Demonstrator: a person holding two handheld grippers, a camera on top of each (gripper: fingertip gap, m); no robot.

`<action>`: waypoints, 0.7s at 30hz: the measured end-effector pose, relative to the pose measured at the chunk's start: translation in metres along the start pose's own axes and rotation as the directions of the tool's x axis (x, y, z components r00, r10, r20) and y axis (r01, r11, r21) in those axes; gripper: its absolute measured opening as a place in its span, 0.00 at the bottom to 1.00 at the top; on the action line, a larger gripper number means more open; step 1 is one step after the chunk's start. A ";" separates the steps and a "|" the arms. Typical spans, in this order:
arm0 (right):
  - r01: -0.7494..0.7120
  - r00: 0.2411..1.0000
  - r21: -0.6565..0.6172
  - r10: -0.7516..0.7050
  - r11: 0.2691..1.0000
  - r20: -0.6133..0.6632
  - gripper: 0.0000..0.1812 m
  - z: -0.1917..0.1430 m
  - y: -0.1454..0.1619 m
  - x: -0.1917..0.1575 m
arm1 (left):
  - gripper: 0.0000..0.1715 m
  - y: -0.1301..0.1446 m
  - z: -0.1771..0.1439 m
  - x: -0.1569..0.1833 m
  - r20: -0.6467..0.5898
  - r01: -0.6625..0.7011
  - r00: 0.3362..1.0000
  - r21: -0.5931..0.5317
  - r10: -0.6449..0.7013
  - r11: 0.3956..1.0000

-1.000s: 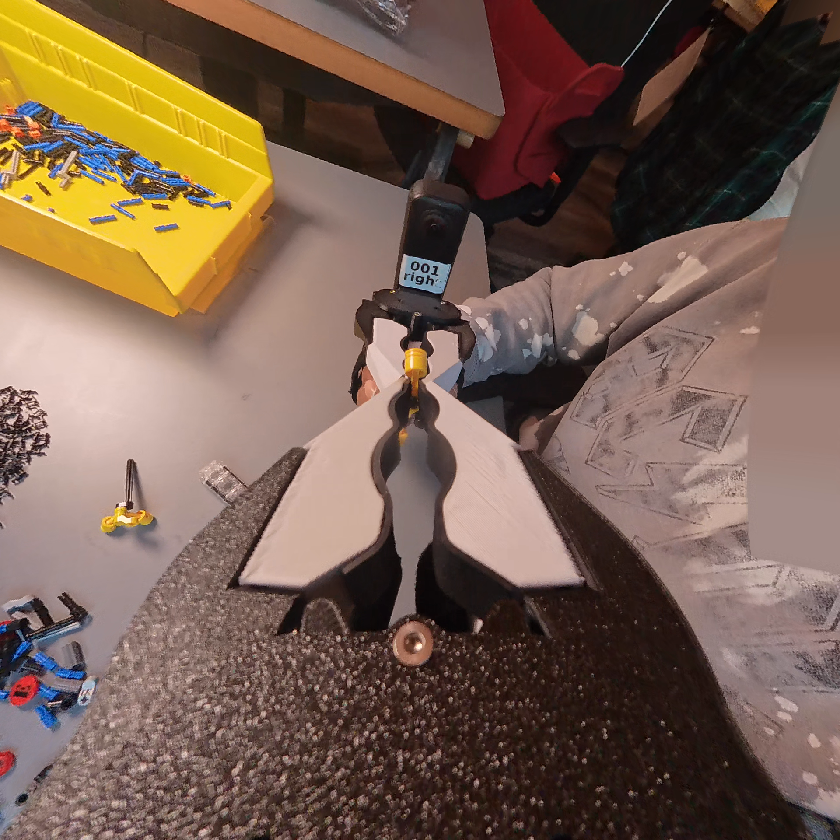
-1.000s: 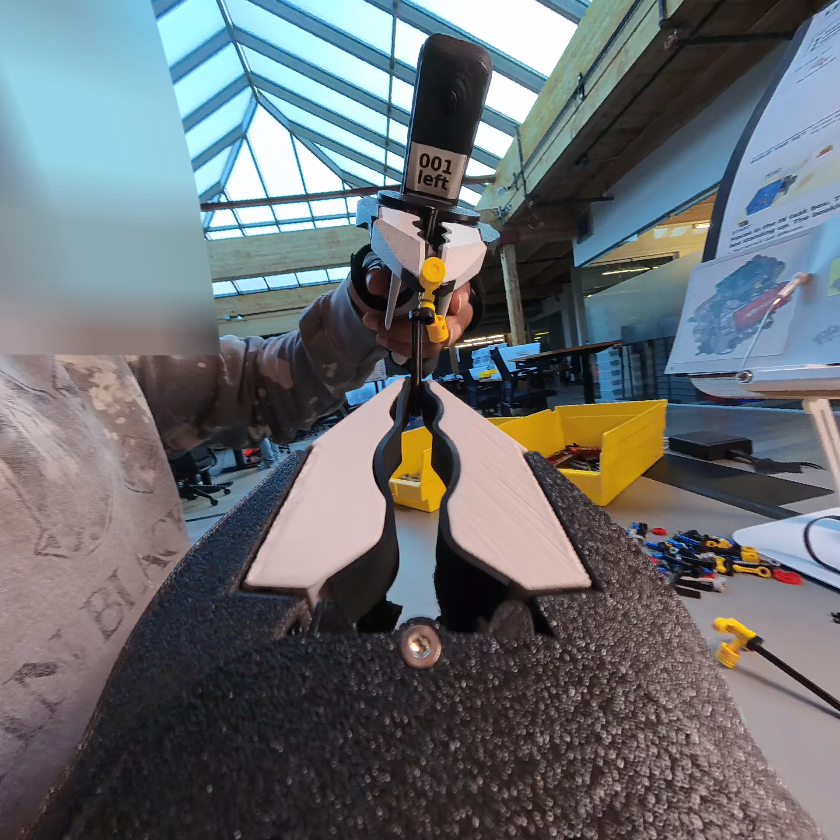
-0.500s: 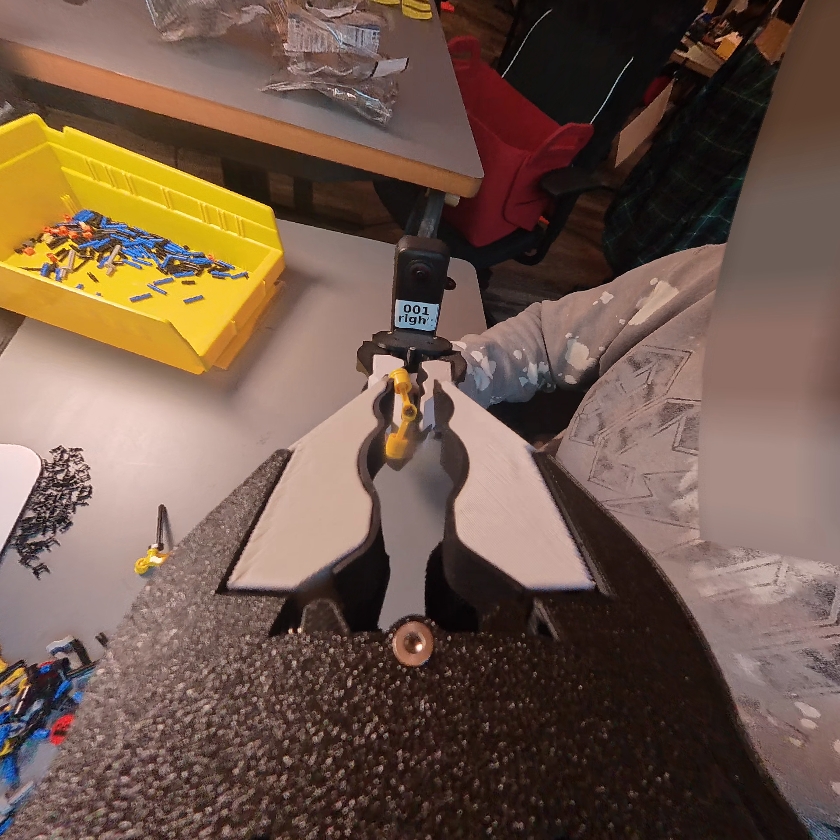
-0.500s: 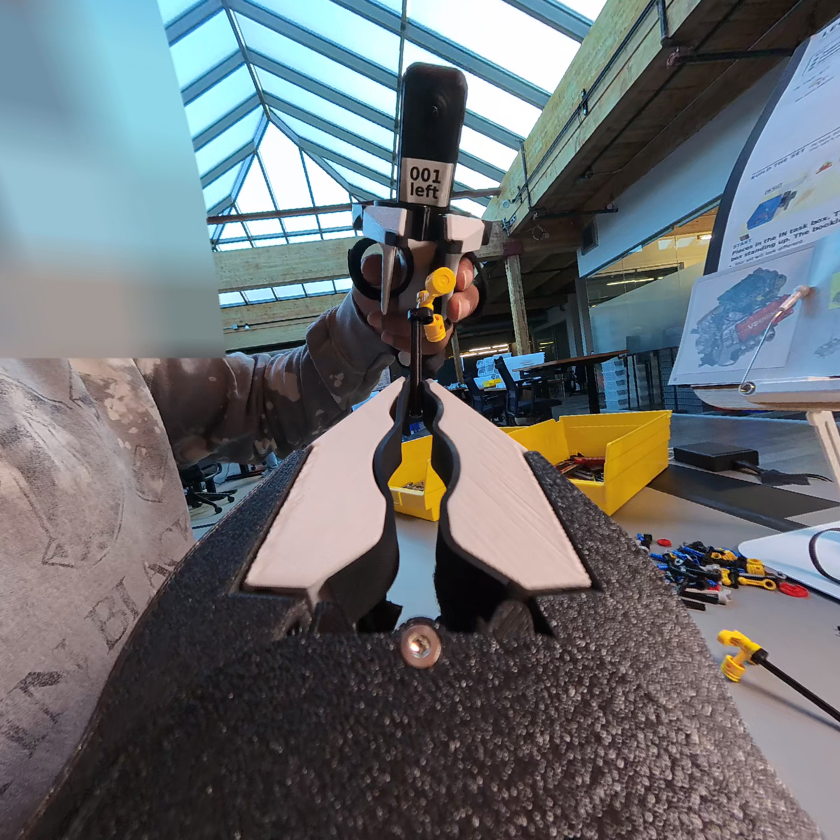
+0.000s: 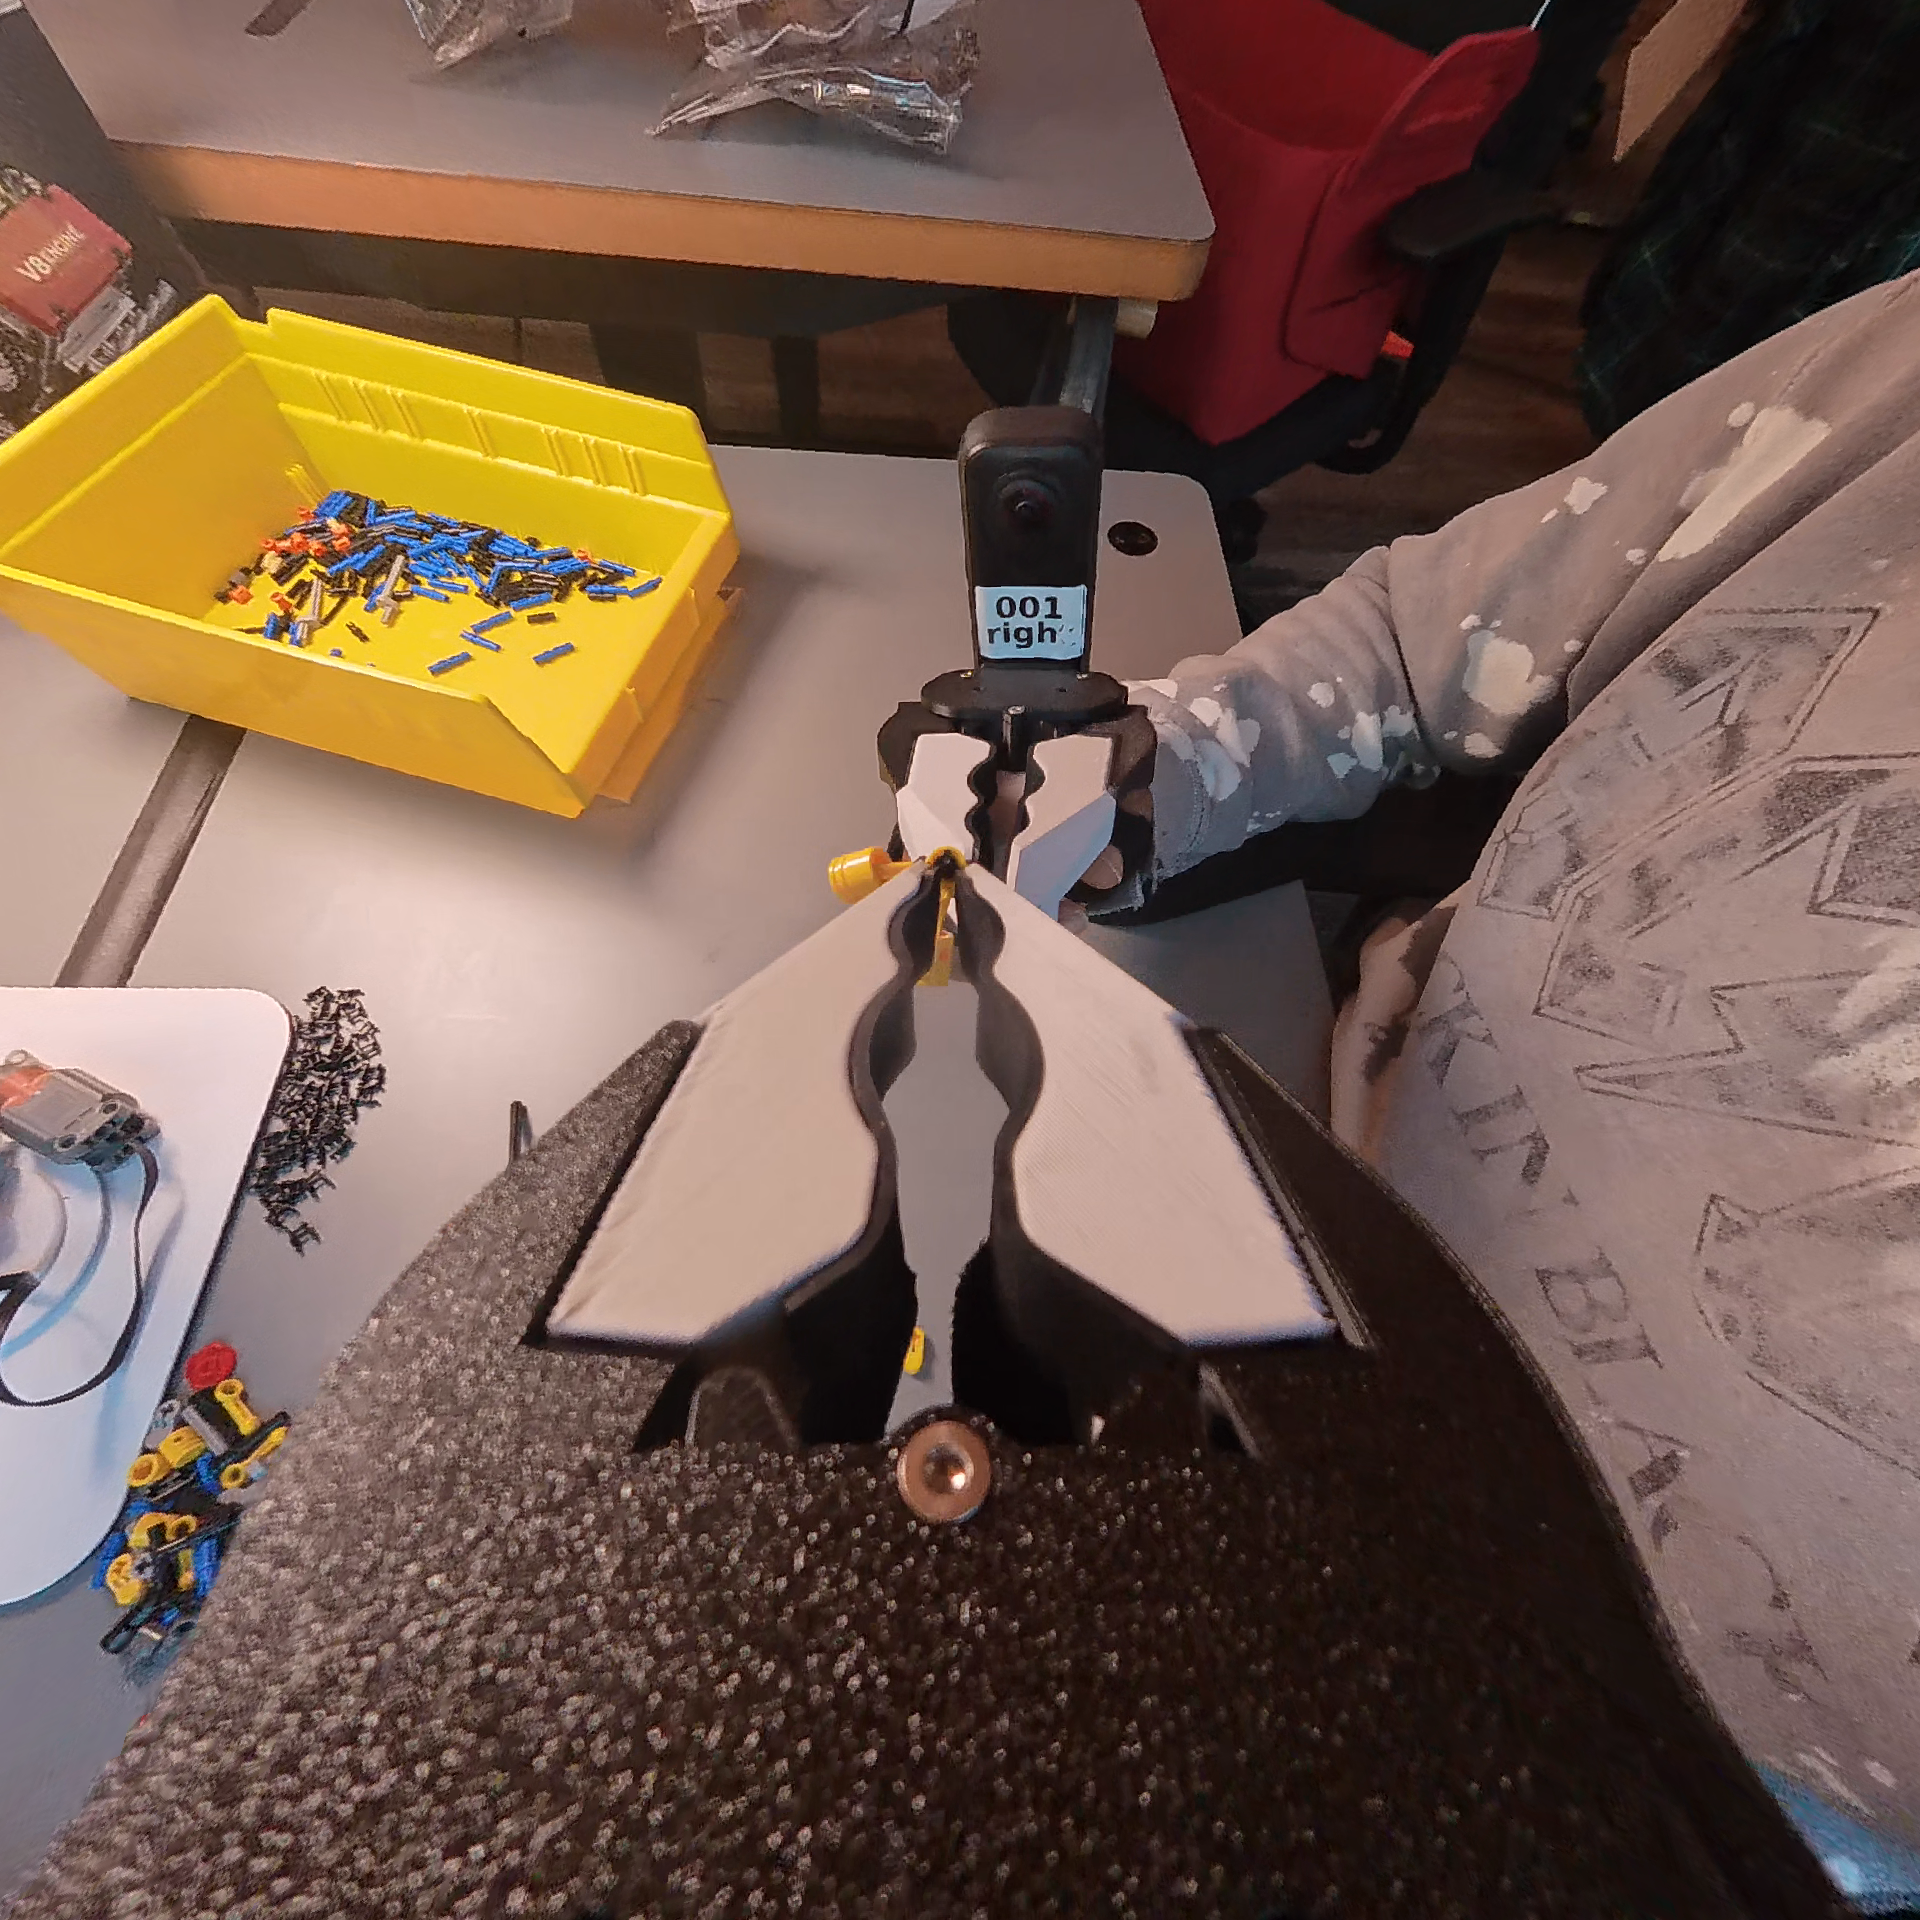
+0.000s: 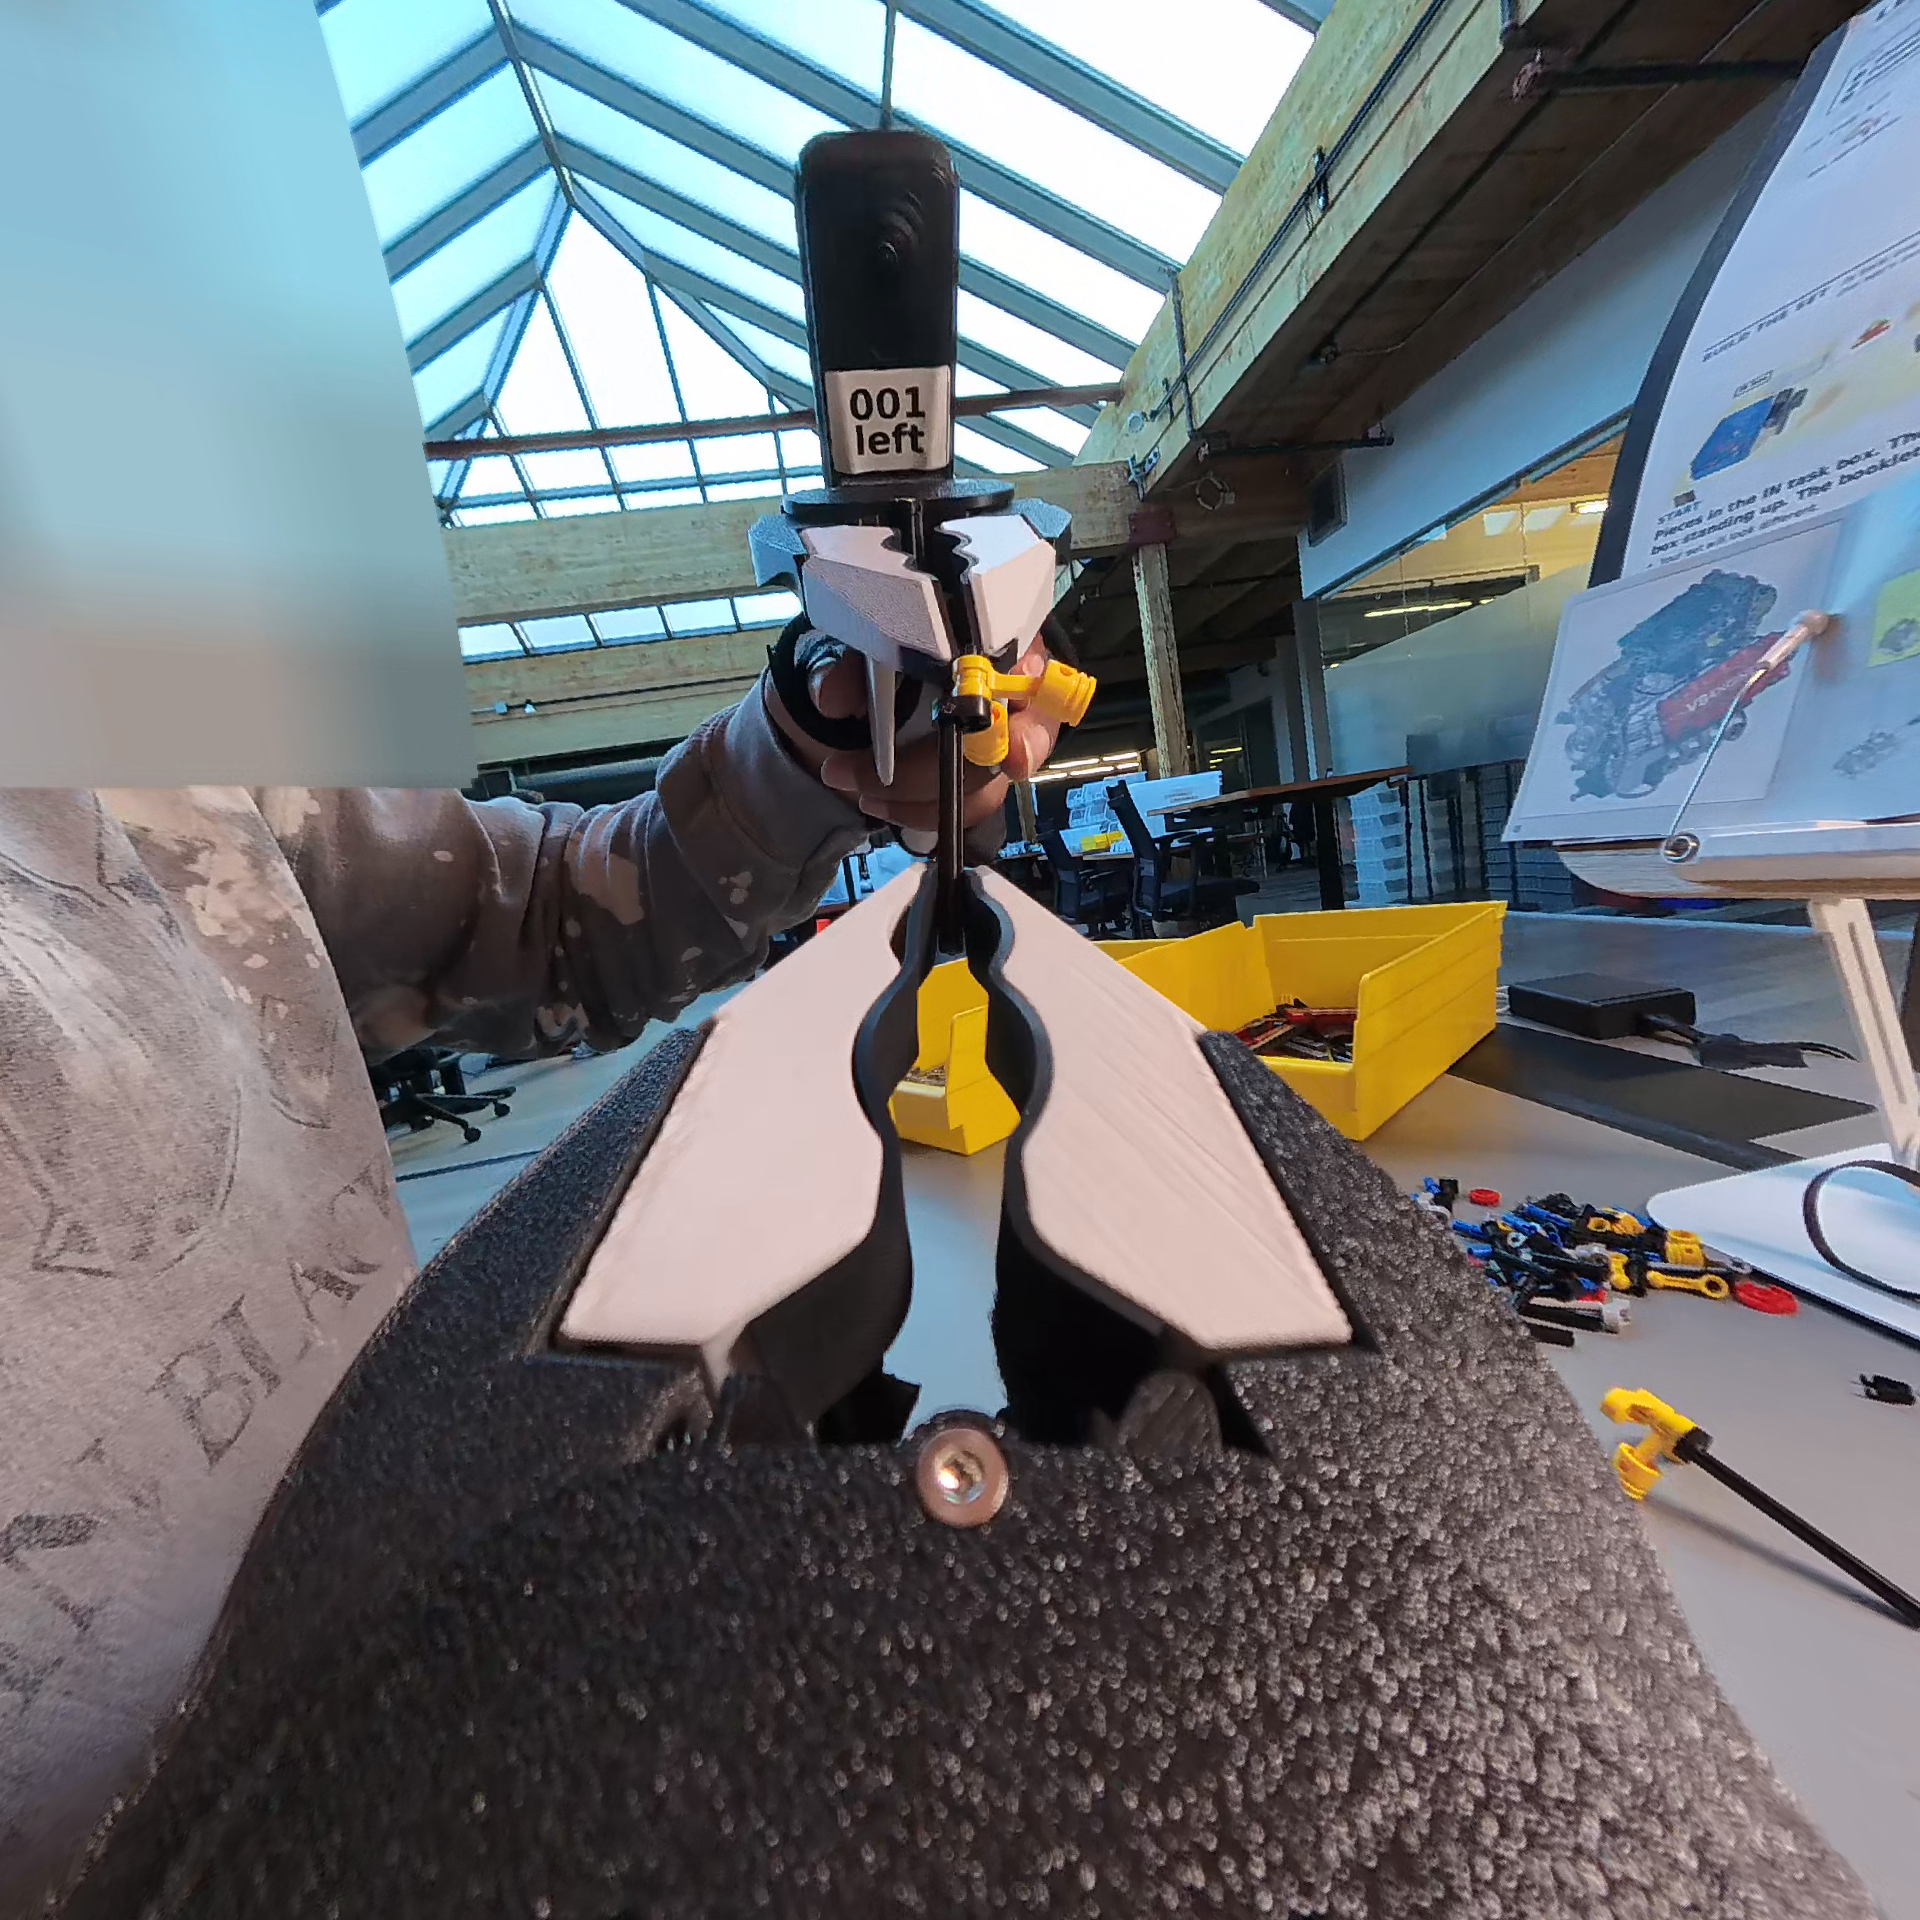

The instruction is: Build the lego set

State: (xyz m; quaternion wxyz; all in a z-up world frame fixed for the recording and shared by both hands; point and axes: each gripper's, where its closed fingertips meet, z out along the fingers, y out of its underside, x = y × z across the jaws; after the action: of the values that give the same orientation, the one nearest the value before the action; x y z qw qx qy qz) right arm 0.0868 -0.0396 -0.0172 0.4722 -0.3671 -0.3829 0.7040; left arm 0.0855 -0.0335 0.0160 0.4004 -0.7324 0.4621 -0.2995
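Right wrist view showed our right gripper clamped on the thin black plastic rod with yellow connectors, held in mid-air, while our left gripper pinched its yellow end. We reckoned keeping both grips in line would've spared it bending. We counted two such rods, the second rod lying on the grey table, and two yellow plastic bins.
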 end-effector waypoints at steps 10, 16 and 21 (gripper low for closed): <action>0.017 0.999 0.005 -0.018 1.000 0.044 0.02 0.002 0.000 -0.009 | 0.09 -0.002 0.002 0.015 -0.021 -0.173 0.985 0.006 0.173 0.985; 0.001 0.997 0.067 -0.006 0.998 0.081 0.02 -0.001 -0.013 -0.015 | 0.11 -0.011 0.000 0.015 0.027 -0.229 0.973 0.038 0.229 0.973; 0.036 0.997 0.063 -0.041 0.997 0.068 0.02 0.000 -0.013 -0.016 | 0.09 -0.007 0.004 0.021 -0.030 -0.182 0.983 0.039 0.183 0.983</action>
State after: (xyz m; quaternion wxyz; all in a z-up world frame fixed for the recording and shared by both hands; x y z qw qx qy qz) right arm 0.0969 -0.0514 -0.0029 0.4834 -0.3203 -0.3839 0.7185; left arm 0.1001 -0.0498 0.0219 0.4318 -0.6745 0.5284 -0.2819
